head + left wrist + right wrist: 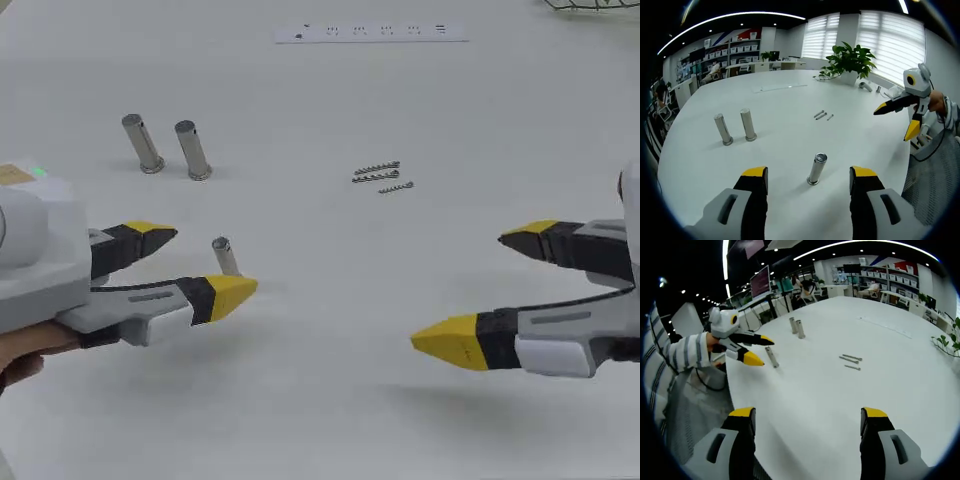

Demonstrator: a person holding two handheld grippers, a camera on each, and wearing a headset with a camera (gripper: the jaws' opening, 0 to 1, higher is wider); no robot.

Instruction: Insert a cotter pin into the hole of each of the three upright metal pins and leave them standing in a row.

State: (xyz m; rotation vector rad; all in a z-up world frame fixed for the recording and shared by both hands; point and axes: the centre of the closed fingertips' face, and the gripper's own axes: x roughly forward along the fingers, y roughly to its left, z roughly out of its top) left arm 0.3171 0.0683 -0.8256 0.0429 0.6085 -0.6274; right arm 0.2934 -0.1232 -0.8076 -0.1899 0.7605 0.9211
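Three upright metal pins stand on the white table: two side by side at the back left (143,143) (192,150) and a third pin (225,256) nearer me. My left gripper (205,265) is open, its yellow-tipped jaws on either side of that third pin (817,169) without touching it. Three cotter pins (379,175) lie loose near the table's middle (850,361). My right gripper (480,290) hovers open at the right, nothing between its jaws, well short of the cotter pins.
A thin clear strip (371,34) with dark marks lies at the far edge of the table (320,400). A potted plant (849,62) stands at the table's far side. Shelves and desks fill the room behind.
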